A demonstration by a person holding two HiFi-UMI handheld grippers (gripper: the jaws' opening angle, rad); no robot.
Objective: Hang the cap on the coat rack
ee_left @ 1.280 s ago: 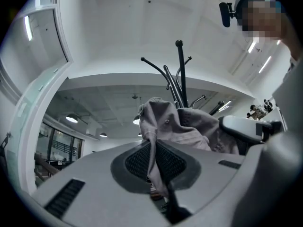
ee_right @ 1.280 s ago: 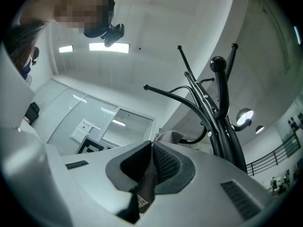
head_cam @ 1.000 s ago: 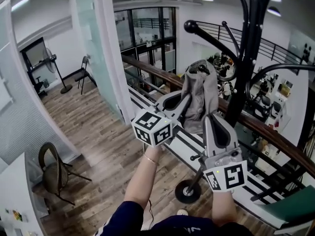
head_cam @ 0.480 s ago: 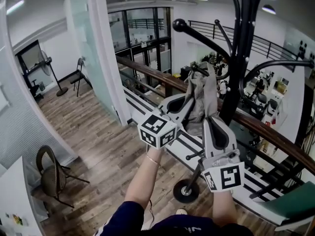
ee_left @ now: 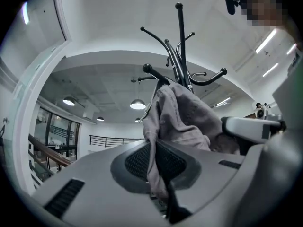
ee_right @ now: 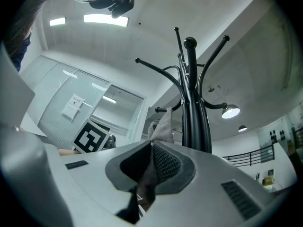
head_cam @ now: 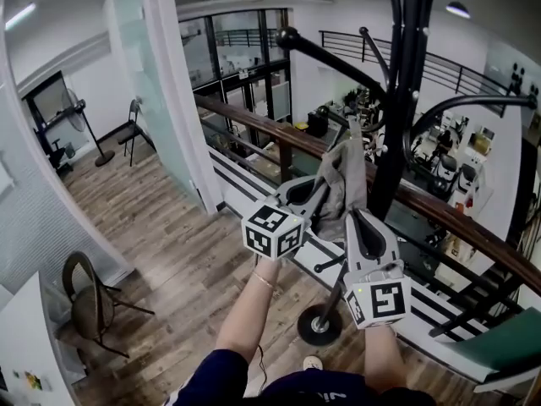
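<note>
A grey-beige cap point(head_cam: 345, 176) hangs limp between my two grippers, just left of the black coat rack's pole point(head_cam: 397, 108) and below its long knobbed arm point(head_cam: 325, 53). My left gripper point(head_cam: 319, 194) is shut on the cap's left edge, and the fabric is pinched between its pads point(ee_left: 154, 150). My right gripper point(head_cam: 355, 220) is shut on the lower right edge, with cloth point(ee_right: 160, 126) rising from its jaws point(ee_right: 150, 152). In both gripper views the rack point(ee_left: 180, 56) point(ee_right: 191, 103) rises behind the cap point(ee_left: 182, 117). The cap touches no hook.
The rack's round base point(head_cam: 319, 328) stands on the wood floor in front of the person's feet. A wooden handrail point(head_cam: 254, 118) over a glass balustrade runs behind the rack. A chair point(head_cam: 89, 299) sits at the lower left, and a glass partition point(head_cam: 156, 100) stands at the left.
Both grippers, still holding the cap, have drawn closer to the rack's pole and slightly lower in the view. The cap now looks narrower and folded.
</note>
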